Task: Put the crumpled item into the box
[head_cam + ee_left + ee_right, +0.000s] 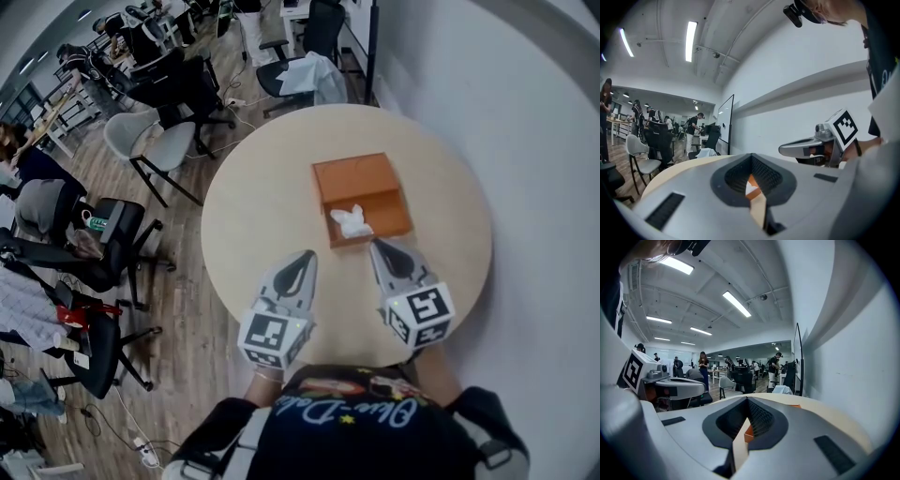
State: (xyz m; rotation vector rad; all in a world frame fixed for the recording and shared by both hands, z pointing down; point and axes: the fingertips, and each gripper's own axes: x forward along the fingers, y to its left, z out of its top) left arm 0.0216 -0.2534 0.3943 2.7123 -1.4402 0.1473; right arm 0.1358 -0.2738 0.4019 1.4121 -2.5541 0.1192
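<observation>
An orange box (pixel 353 178) lies open on the round table (pixel 253 206), its lid folded back. A white crumpled item (pixel 351 221) rests inside the box, at its near edge. My left gripper (pixel 307 256) is shut and empty, hovering over the table a little left of the box's near corner. My right gripper (pixel 377 245) is also shut and empty, its tip just short of the box's near right edge. Through the left gripper's (pixel 751 159) narrow slit I see a sliver of the orange box (pixel 751 180). The right gripper (pixel 747 401) shows the same sliver of box (pixel 748 432).
Several office chairs (pixel 173 145) stand on the wood floor left of and behind the table. A white wall (pixel 525 112) runs along the right. The table's near edge (pixel 356 364) is at the person's body. People stand at desks far off (pixel 703 366).
</observation>
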